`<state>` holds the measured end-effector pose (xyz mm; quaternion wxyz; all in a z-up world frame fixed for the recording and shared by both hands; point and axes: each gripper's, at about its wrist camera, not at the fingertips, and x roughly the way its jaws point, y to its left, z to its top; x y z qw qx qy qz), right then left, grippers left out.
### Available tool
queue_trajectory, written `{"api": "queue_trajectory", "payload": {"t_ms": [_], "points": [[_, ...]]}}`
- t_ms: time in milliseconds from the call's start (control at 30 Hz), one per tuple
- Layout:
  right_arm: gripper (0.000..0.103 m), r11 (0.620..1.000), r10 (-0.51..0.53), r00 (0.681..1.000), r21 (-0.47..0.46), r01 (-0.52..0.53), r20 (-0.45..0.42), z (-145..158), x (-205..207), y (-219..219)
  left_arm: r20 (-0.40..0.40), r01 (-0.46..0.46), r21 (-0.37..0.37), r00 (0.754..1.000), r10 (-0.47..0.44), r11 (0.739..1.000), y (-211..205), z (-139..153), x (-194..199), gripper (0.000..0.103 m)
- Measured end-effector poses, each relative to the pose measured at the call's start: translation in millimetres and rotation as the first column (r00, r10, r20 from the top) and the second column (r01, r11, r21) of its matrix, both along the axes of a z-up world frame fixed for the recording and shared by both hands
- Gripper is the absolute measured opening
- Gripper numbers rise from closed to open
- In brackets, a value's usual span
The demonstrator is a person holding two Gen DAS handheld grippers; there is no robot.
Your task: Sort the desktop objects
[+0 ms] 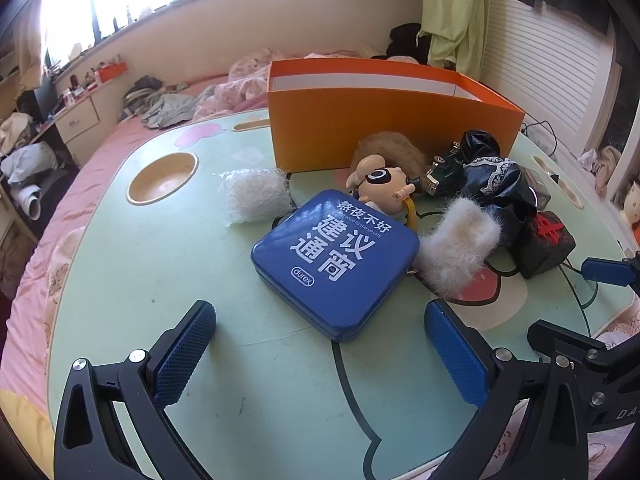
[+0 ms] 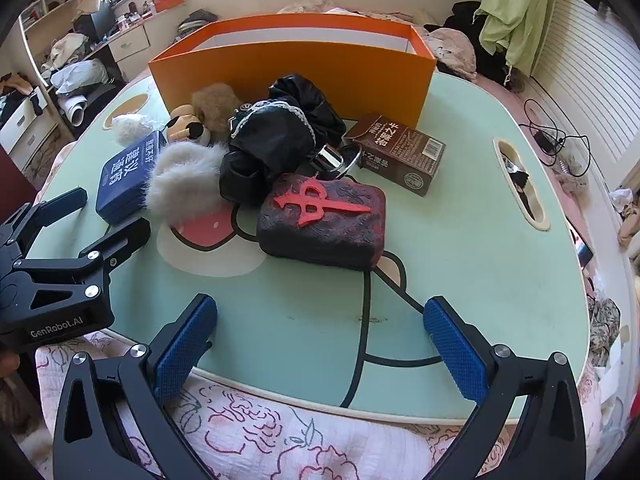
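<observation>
A blue tin [image 1: 336, 260] lies on the green table [image 1: 160, 280], just ahead of my open, empty left gripper [image 1: 320, 356]. Behind it lie a doll with brown hair [image 1: 384, 172], a white fluffy piece [image 1: 456, 248], a bagged white fluff [image 1: 256, 196] and black frilled fabric [image 1: 496, 184]. An open orange box [image 1: 384, 120] stands at the back. My right gripper [image 2: 320, 352] is open and empty near the table's front edge, facing a dark block with a red emblem [image 2: 324, 220]. A brown carton [image 2: 404, 152] and the orange box [image 2: 292, 72] lie beyond.
The table has a round cup recess [image 1: 162, 178] at the left and a slot [image 2: 520, 184] at the right. It stands on a bed with pink floral bedding [image 2: 280, 440]. My left gripper [image 2: 76, 236] shows in the right wrist view. Cables [image 2: 556, 136] lie at the right.
</observation>
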<state>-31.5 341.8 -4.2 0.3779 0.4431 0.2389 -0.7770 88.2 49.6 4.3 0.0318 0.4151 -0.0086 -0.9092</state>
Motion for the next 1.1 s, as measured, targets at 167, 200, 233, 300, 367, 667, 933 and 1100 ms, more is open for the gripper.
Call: {"api": "queue_trajectory", "payload": {"t_ms": [167, 200, 233, 300, 367, 667, 933, 1100], "points": [[0.103, 1.0, -0.002, 1.0, -0.001, 0.002, 0.008, -1.0, -0.3, 0.4, 0.002, 0.002, -0.001, 1.0, -0.002, 1.0, 1.4, 0.1, -0.7, 0.103], [0.103, 1.0, -0.003, 1.0, -0.002, 0.003, 0.008, -1.1, -0.2, 0.4, 0.002, 0.002, -0.002, 1.0, -0.002, 1.0, 1.7, 0.2, -0.7, 0.103], [0.103, 1.0, -0.003, 1.0, -0.002, 0.003, 0.009, -1.1, 0.0, 0.3, 0.003, 0.001, -0.001, 1.0, -0.001, 1.0, 1.9, 0.2, -0.9, 0.103], [0.103, 1.0, -0.005, 1.0, -0.005, 0.005, 0.012, -1.3, -0.1, 0.7, 0.002, 0.001, -0.001, 1.0, -0.001, 1.0, 2.1, 0.2, -0.8, 0.103], [0.103, 1.0, -0.006, 1.0, -0.006, 0.006, 0.012, -1.2, -0.1, 0.5, 0.002, 0.0, -0.001, 1.0, 0.0, 1.0, 2.5, 0.2, -1.1, 0.103], [0.103, 1.0, -0.008, 1.0, -0.008, 0.008, 0.014, -1.2, 0.8, 0.2, 0.001, -0.001, -0.002, 1.0, 0.001, 1.0, 3.2, 0.1, -0.9, 0.103], [0.103, 1.0, -0.011, 1.0, -0.01, 0.011, 0.017, -1.3, 1.4, -0.3, 0.0, -0.002, -0.003, 1.0, 0.002, 1.0, 4.3, 0.3, -0.9, 0.103], [0.103, 1.0, -0.018, 0.999, -0.021, 0.018, 0.029, -3.2, 1.5, 0.9, -0.003, 0.001, -0.009, 1.0, -0.001, 1.0, 6.1, 0.6, -1.8, 0.103]]}}
